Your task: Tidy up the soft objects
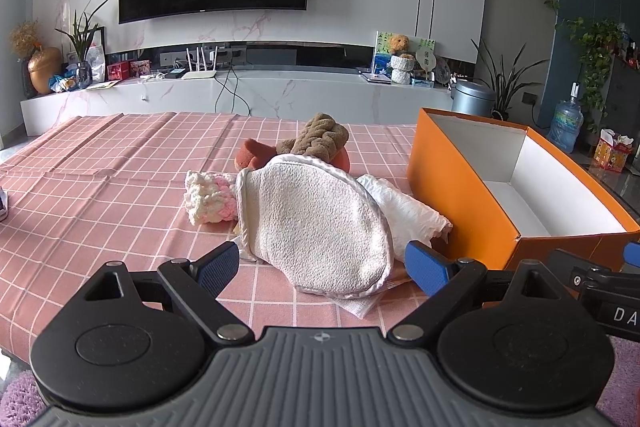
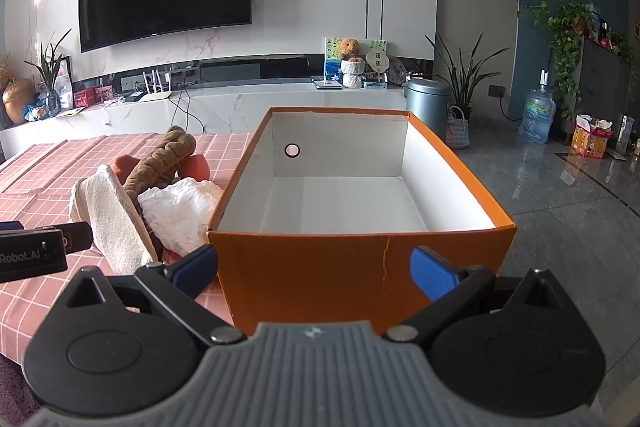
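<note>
Both released, the left hand-held gripper (image 1: 322, 267) faces the cream mitt (image 1: 316, 223) (best pinched at its edge), the right hand-held gripper (image 2: 314, 269) the empty orange box (image 2: 360, 267).

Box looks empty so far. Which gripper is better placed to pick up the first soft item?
Left. The open left gripper faces the beige bath mitt directly; the open right gripper faces the orange box, with the pile off to its side.
</note>
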